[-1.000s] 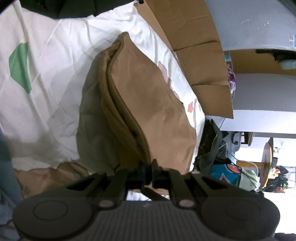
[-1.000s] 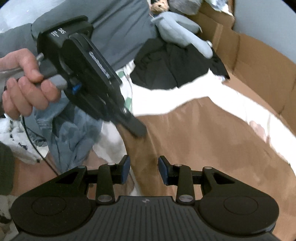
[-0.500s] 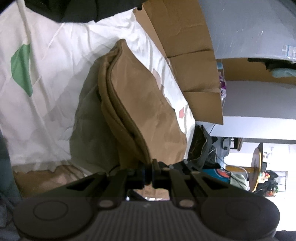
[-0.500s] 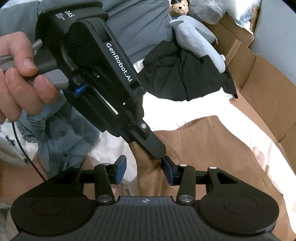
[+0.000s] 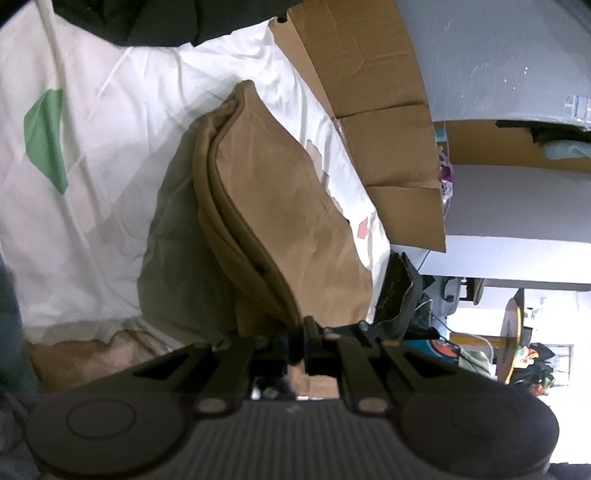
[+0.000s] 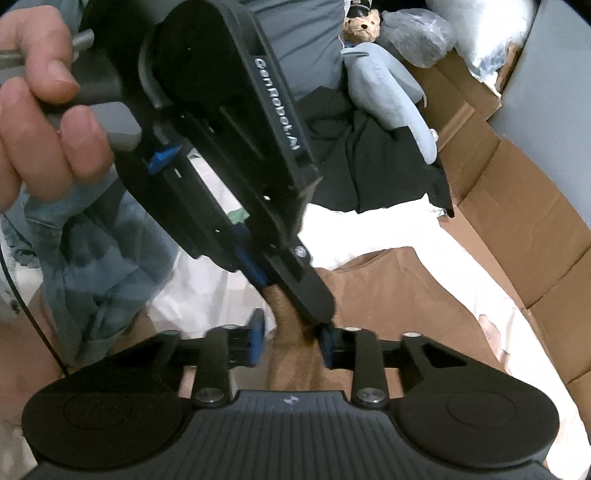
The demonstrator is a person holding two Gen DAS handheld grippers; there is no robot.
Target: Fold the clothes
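Now | my left gripper (image 5: 301, 341) pinches brown garment (image 5: 280, 206) | right gripper (image 6: 291, 341) closing, cloth between jaws, ungripped | risk: clipping left fingertip (image 6: 314, 291), losing fold

This is looking like a lived-in home, most likely a bedroom used also for storage. A white sheet (image 5: 122, 122) with a green patch is covering a soft surface like a bed, and a small teddy bear (image 6: 364, 24) and a grey plush toy (image 6: 388, 92) are lying at its far end. Flattened cardboard boxes (image 6: 517, 206) are standing along the wall, dark clothes (image 6: 369, 166) are piling up, and a round wooden table (image 5: 513, 339) is showing in the cluttered background.
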